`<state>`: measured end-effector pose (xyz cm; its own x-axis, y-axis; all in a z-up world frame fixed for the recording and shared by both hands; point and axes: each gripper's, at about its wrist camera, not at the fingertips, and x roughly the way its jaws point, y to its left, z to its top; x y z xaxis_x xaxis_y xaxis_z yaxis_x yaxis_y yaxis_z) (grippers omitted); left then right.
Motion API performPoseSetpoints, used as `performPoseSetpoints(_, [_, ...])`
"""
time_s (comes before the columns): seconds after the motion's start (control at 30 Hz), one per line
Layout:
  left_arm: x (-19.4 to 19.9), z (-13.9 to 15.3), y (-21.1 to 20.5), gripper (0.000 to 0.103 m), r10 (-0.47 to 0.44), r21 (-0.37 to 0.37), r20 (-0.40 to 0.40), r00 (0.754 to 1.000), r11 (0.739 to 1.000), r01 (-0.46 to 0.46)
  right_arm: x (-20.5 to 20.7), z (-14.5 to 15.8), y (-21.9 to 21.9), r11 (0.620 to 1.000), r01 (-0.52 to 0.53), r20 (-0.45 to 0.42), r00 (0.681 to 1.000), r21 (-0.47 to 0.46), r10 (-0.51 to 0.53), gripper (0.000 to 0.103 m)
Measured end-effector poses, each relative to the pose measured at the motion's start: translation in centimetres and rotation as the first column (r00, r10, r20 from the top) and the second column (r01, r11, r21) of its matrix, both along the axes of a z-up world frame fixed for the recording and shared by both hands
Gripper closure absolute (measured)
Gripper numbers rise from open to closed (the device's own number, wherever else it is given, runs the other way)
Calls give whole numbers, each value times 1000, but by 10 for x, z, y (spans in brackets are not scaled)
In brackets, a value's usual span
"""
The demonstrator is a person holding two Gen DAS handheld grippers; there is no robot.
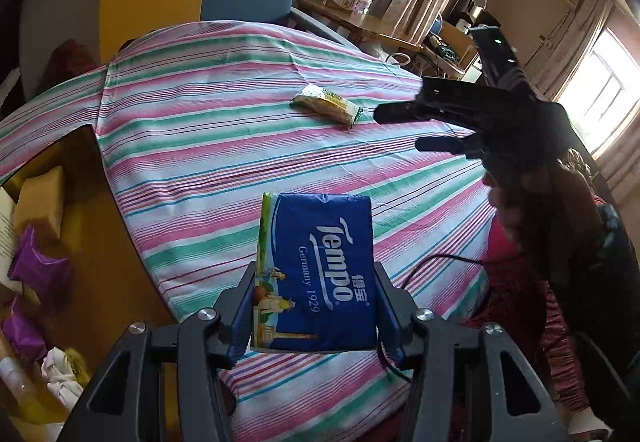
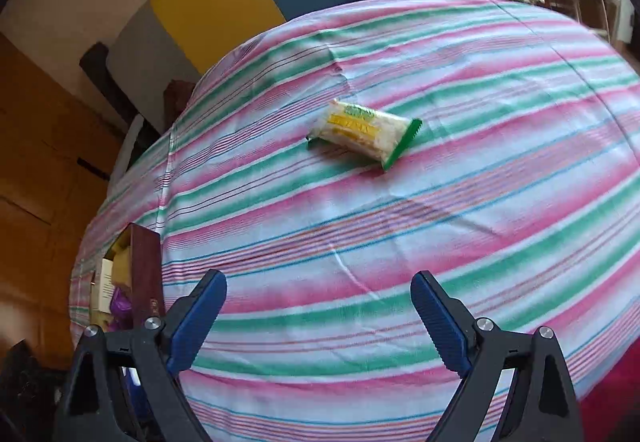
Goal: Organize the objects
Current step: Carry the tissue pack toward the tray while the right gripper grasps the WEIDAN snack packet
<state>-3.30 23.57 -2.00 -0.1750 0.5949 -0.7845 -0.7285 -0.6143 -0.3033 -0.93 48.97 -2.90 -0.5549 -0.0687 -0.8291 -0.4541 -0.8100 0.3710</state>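
Note:
A blue Tempo tissue pack (image 1: 320,274) stands upright between the blue pads of my left gripper (image 1: 316,306), which is shut on its lower half, lifted above the striped sheet (image 1: 192,130). A green-and-yellow snack packet (image 1: 326,106) lies flat on the sheet further off. In the right wrist view the same snack packet (image 2: 362,132) rests ahead of my right gripper (image 2: 320,278), whose jaws stand wide open with nothing between them. The right gripper (image 1: 396,128) also shows in the left wrist view, hovering to the right of the packet, held by a hand (image 1: 520,210).
An open brown box (image 1: 100,234) at the sheet's left edge holds purple packets (image 1: 40,270), a yellow block and other small items; the same box (image 2: 144,274) shows in the right wrist view. Yellow and blue panels stand beyond the bed, with a cluttered desk (image 1: 360,22) at the back right.

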Motion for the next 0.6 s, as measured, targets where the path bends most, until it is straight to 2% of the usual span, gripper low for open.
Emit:
performPoseSetpoints(0.1, [-1, 6, -14, 50, 9, 32, 4, 1000, 999, -9, -40, 3, 5, 991, -67, 37, 997, 118, 63, 10])
performPoseSetpoints(0.17, [-3, 8, -23, 50, 25, 47, 14, 1000, 999, -26, -67, -1, 9, 970, -120, 82, 991, 212, 105, 10])
performPoseSetpoints(0.27, [-7, 5, -33, 50, 49, 53, 33, 998, 997, -51, -102, -18, 19, 936, -195, 170, 974, 293, 150, 10])
performPoseSetpoints(0.4, [-11, 4, -49, 50, 77, 56, 58, 995, 995, -80, -132, -44, 35, 922, -234, 244, 956, 310, 161, 10])
performPoseSetpoints(0.6, [-16, -2, -56, 50, 95, 60, 98, 991, 993, -101, -156, -65, 48, 900, -280, 282, 941, 333, 189, 9])
